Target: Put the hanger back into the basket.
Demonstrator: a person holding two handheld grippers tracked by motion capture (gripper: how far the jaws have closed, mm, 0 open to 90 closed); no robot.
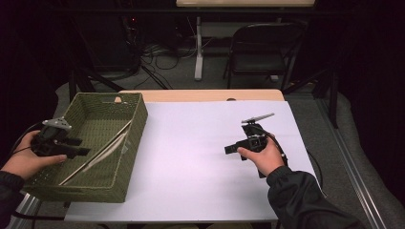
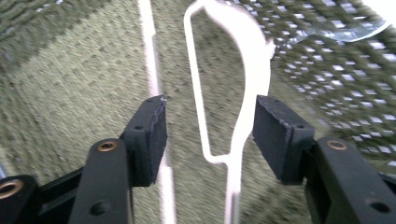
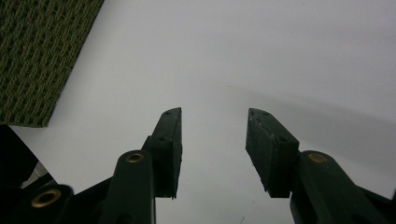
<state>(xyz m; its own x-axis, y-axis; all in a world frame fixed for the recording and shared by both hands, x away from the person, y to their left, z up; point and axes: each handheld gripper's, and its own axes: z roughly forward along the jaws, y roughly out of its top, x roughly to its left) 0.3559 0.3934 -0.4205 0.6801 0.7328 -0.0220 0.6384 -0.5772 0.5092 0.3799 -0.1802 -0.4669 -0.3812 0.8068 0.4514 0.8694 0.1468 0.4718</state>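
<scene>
White plastic hanger (image 2: 243, 88) lies on the floor of the green woven basket (image 1: 136, 119), between my left gripper (image 2: 208, 135)'s spread fingers, ungripped. My right gripper (image 3: 213, 149) waits over bare tabletop (image 3: 280, 56), fingers apart, empty.

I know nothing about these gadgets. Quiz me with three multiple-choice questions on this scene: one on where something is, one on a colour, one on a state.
1. Where does the white hanger lie?
A. Inside the woven basket
B. On the white table top
C. On the folding chair

2. What colour is the basket?
A. Red
B. Olive green
C. Blue

3. How do the jaws of the left gripper stand?
A. Clamped on the basket's rim
B. Shut with nothing between them
C. Apart, with the hanger's wire between them

Answers:
1. A: the high view shows it slanting across the basket's floor.
2. B: its weave is olive green in the high view and left gripper view.
3. C: the left gripper view shows a gap on each side of the wire.
</scene>
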